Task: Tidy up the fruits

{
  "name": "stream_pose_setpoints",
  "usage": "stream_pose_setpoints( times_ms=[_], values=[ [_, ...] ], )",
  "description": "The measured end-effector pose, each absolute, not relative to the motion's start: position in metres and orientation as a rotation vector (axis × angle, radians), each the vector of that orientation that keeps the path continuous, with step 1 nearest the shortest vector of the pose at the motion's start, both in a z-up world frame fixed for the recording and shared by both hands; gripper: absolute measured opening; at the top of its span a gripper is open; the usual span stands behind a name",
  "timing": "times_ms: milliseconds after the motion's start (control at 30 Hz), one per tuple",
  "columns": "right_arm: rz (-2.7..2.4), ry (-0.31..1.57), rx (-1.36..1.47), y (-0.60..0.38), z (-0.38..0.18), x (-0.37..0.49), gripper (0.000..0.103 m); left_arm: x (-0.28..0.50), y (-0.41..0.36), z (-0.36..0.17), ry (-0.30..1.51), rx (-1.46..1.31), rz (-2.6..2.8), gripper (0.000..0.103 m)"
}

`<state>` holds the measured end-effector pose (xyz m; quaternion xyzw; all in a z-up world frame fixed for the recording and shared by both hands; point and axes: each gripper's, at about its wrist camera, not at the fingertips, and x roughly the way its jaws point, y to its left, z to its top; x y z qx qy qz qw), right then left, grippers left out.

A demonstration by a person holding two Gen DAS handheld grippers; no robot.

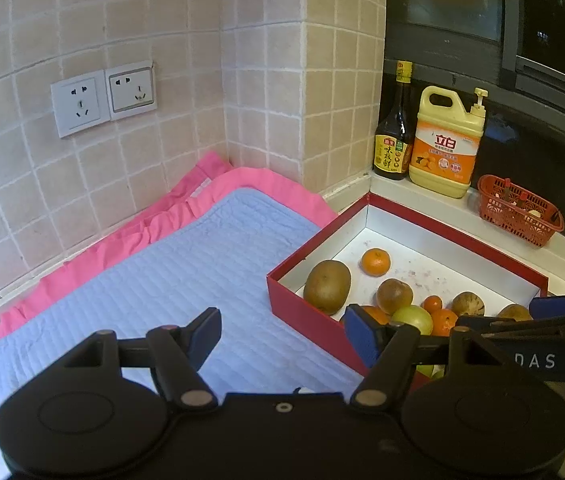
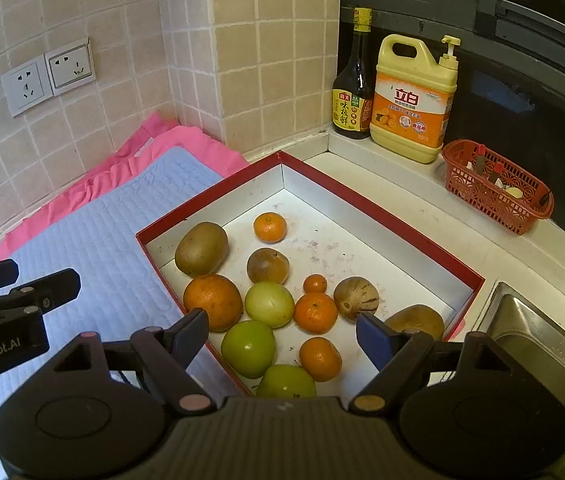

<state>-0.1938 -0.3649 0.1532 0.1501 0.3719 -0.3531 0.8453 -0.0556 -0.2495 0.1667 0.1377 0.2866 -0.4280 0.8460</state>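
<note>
Left gripper [image 1: 282, 334]: jaws spread, nothing btwn pads; hovers over light-blue quilted mat [image 1: 186, 280], just left of red box [image 1: 306, 308]. Right gripper [image 2: 282, 334]: jaws spread, empty; hovers above near end of box [image 2: 386, 212], fruit visible btwn its fingers.

Fruit location: all inside the box, white interior, on countertop [image 2: 422, 216] beside mat.
- Large brown kiwi [image 2: 201, 249]: left side, near box wall.
- Small mandarin [image 2: 269, 227]: toward far corner, apart from others.
- Brown round fruit [image 2: 268, 266]: centre.
- Large orange [image 2: 212, 302]: near left wall, touching pale green fruit [image 2: 269, 305].
- Tiny orange [image 2: 314, 283] just above a mid-size orange [image 2: 316, 313].
- Striped brown fruit [image 2: 356, 298]: right of centre.
- Brown fruit [image 2: 418, 320]: right wall, partly hidden by gripper finger.
- Two green apples [image 2: 248, 348], [image 2: 286, 382] and one orange [image 2: 320, 359]: near end.

Background: pink cloth [image 2: 186, 140] under mat; soy sauce bottle [image 2: 354, 80], yellow detergent jug [image 2: 414, 100], red basket [image 2: 494, 188] on ledge; sink [image 2: 542, 340] at right; wall sockets [image 2: 48, 76].
</note>
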Motion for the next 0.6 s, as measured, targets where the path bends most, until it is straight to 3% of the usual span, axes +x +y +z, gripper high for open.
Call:
stream_pose_setpoints(
  times_ms=[600],
  values=[
    [-0.755,0.786,0.32,-0.364,0.15,-0.195,0.083,-0.047,-0.244,0.164,0.573,0.272,-0.872,0.081]
  ],
)
